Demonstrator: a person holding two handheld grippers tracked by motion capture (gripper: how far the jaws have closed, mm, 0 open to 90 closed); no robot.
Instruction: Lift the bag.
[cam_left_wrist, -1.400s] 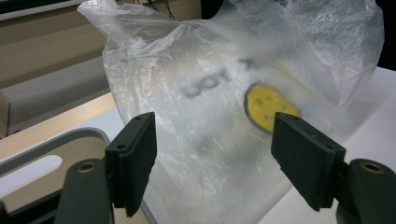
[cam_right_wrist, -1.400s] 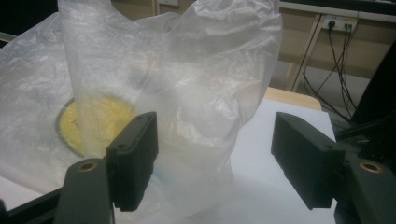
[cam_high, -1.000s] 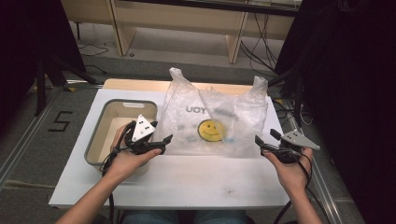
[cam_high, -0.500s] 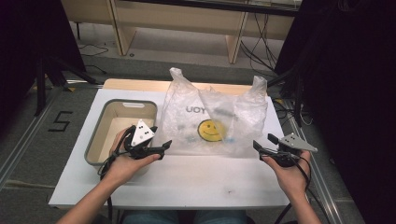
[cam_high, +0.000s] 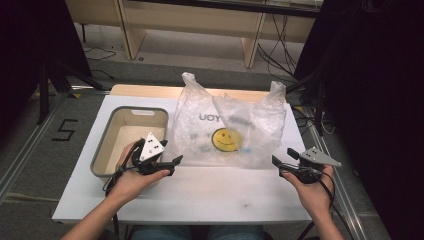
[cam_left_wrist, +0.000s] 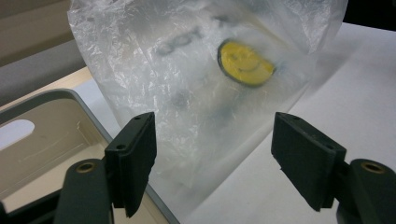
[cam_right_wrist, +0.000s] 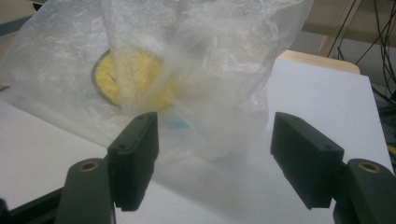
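Thin crinkled translucent plastic bag with a yellow smiley print (cam_high: 227, 132), glossy and wrinkled, on smooth matt white table top (cam_high: 210, 192), left of the bag a grey smooth plastic tub with beige matt inside (cam_high: 131, 141), black matt gripper pads (cam_left_wrist: 135, 158)

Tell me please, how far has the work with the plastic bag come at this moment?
Done: nothing visible yet; the plastic bag lies untouched on the white table, and the grey bin beside it looks empty. In hand: the left gripper and right gripper both face the bag's near corners, fingers apart, holding nothing. Left: probably gripping the bag and everything after.
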